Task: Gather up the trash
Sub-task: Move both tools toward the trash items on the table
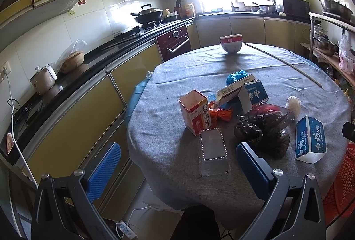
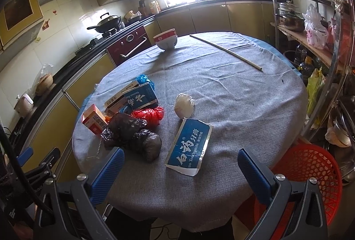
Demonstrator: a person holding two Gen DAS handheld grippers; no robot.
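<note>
Left gripper (image 1: 177, 170) wide open, empty, low at near table edge. Right gripper (image 2: 180, 170) likewise wide open, nothing held. No trash collected yet, by the look of it; likely step: first pick, then drop in red basket (image 2: 310, 164).

Landmark: toothpaste box (image 2: 188, 148), flat on grey table (image 2: 244, 107), near edge. Left to right:
- Far left of box: orange-white carton (image 2: 93, 119), upright, open top. Clear tray (image 1: 213, 154) just in front of carton, flat.
- Left of box, farther back: leaning blue-white cartons (image 2: 133, 97), blue bag (image 2: 143, 79) behind.
- Just left of box: black bag (image 2: 133, 135), crumpled, touching red bag (image 2: 150, 116) behind it.
- Just behind box: white wad (image 2: 184, 104), apart from box or barely touching, cannot tell.
- Far behind: bowl (image 2: 166, 39) and stick (image 2: 224, 51), probably not trash.
- Right of box, below table edge: basket, open top.

Doing it well, as judgement: right gripper on box first, nearest and closest to basket. Box lying flat, so pinch across the short width or catch the torn near end; squeeze gently, cardboard crushes. Left gripper better for tray or black bag. Tray thin and slippery: grab by rim. Bags soft: pinch a bunched fold. Avoid snagging tablecloth under fingers.
</note>
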